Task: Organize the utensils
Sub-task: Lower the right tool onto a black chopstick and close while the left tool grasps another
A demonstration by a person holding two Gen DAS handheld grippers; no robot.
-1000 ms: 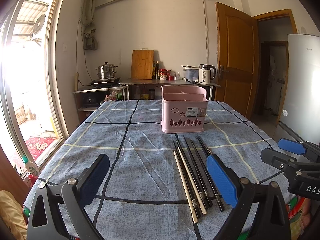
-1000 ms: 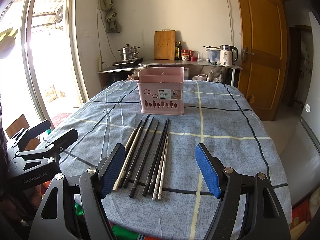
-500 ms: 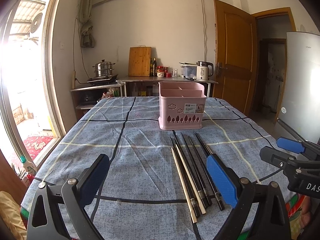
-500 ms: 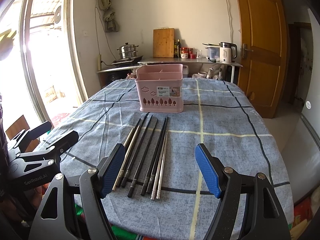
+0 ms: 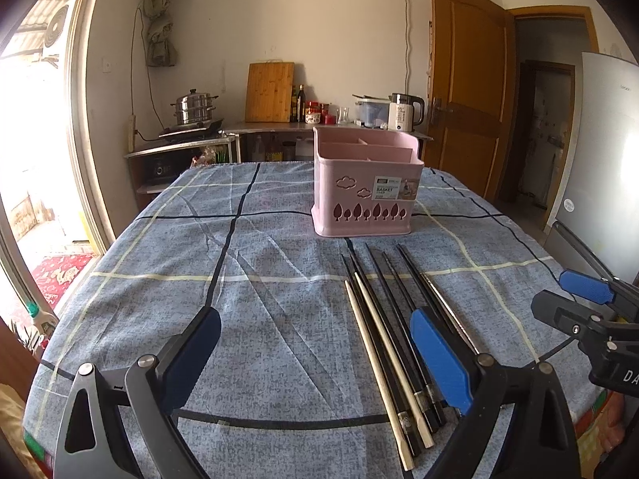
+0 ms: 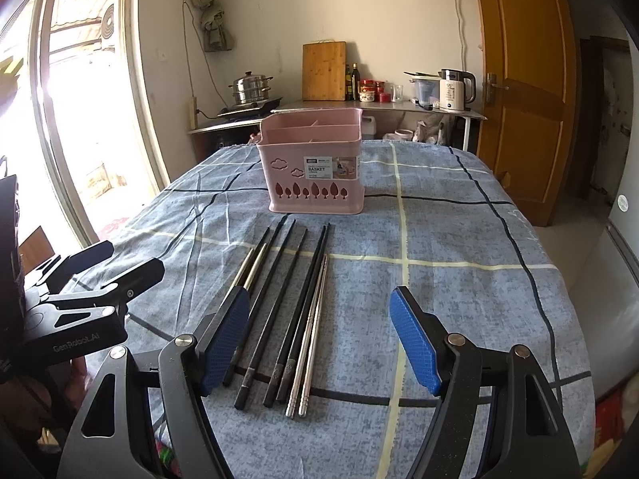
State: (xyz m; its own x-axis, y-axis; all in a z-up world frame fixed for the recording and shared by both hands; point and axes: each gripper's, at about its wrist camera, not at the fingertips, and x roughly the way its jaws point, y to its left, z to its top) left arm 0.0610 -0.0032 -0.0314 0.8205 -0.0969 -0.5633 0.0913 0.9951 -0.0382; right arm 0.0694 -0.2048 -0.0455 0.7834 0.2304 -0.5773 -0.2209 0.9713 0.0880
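Observation:
Several chopsticks (image 5: pixel 393 327) (image 6: pixel 287 299), black, pale wood and steel, lie side by side on the blue checked tablecloth (image 5: pixel 259 279) (image 6: pixel 459 239). Behind them stands a pink divided utensil basket (image 5: pixel 365 187) (image 6: pixel 315 163), with no utensils showing above its rim. My left gripper (image 5: pixel 315 353) hovers open at the near edge, its right pad over the chopsticks' handle ends. My right gripper (image 6: pixel 319 337) is open too, its jaws straddling the handle ends of the steel and black chopsticks. Each gripper shows in the other's view: the right gripper (image 5: pixel 591 311), the left gripper (image 6: pixel 92 279).
A counter behind the table holds a steamer pot (image 5: pixel 194 109), a cutting board (image 5: pixel 269 92), bottles and a kettle (image 5: pixel 403 113). A wooden door (image 5: pixel 465 92) and a fridge (image 5: pixel 599 151) stand to the right, a bright glass door (image 5: pixel 32 159) to the left.
Both grippers have dropped lower and moved slightly forward towards the chopsticks; the basket appears larger and closer. Both stay open and nothing on the table has moved.

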